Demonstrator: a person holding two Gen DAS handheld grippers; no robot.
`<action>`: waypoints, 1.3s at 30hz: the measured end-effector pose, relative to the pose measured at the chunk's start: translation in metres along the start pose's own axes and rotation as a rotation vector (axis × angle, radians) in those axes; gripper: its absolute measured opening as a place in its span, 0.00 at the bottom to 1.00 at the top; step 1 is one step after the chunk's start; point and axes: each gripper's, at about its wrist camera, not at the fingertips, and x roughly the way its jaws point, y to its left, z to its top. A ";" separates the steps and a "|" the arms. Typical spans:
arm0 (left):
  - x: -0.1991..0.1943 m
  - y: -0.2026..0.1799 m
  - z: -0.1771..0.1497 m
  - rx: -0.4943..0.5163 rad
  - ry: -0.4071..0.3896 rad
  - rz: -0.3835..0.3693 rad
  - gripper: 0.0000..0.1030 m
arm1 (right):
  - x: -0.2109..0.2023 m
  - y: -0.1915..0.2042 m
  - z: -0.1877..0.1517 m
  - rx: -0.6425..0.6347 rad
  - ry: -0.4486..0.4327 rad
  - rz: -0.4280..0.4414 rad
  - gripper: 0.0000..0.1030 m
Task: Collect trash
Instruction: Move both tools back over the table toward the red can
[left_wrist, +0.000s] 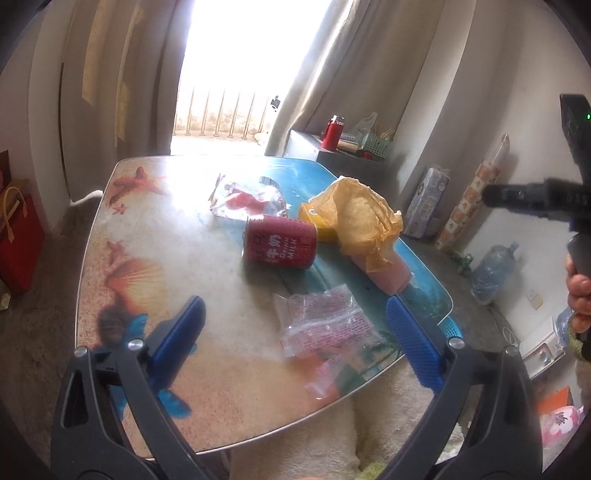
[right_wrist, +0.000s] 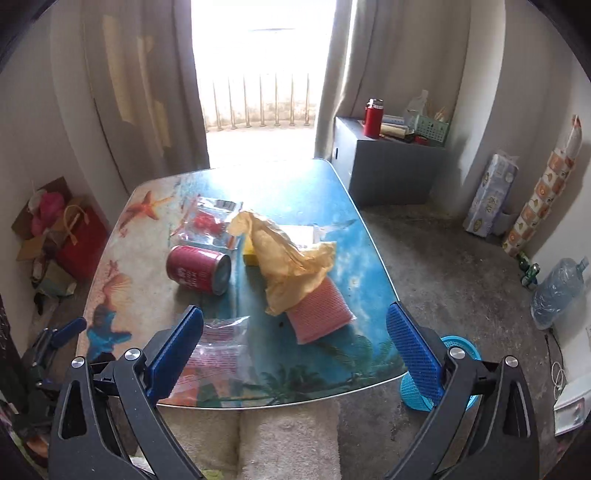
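A low table (left_wrist: 155, 258) (right_wrist: 362, 236) with a beach print holds trash. A red milk can (left_wrist: 279, 240) (right_wrist: 197, 269) lies on its side. Beside it are crumpled yellow paper (left_wrist: 360, 214) (right_wrist: 291, 262), a pink foam sleeve (left_wrist: 388, 271) (right_wrist: 319, 314), a yellow box (left_wrist: 317, 221) (right_wrist: 251, 254), a clear wrapper with red inside (left_wrist: 247, 201) (right_wrist: 210, 221) and a clear plastic bag with pink print (left_wrist: 325, 323) (right_wrist: 218, 350). My left gripper (left_wrist: 295, 339) is open above the plastic bag. My right gripper (right_wrist: 295, 345) is open above the table's near edge.
A blue mesh basket (right_wrist: 456, 373) (left_wrist: 452, 326) stands on the floor right of the table. A grey cabinet (right_wrist: 391, 166) with a red flask (right_wrist: 373, 118) is behind. A water jug (right_wrist: 557, 291) and red bags (right_wrist: 77, 240) flank the room.
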 end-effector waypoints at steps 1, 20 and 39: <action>0.002 0.005 0.002 -0.009 0.010 0.010 0.92 | -0.011 0.012 0.012 -0.025 -0.010 0.012 0.94; 0.002 -0.015 0.004 -0.036 0.037 0.133 0.92 | -0.038 0.038 0.061 -0.200 0.019 -0.013 0.94; 0.019 0.023 0.002 -0.092 0.054 0.110 0.92 | -0.032 0.028 0.088 -0.115 -0.021 -0.057 0.94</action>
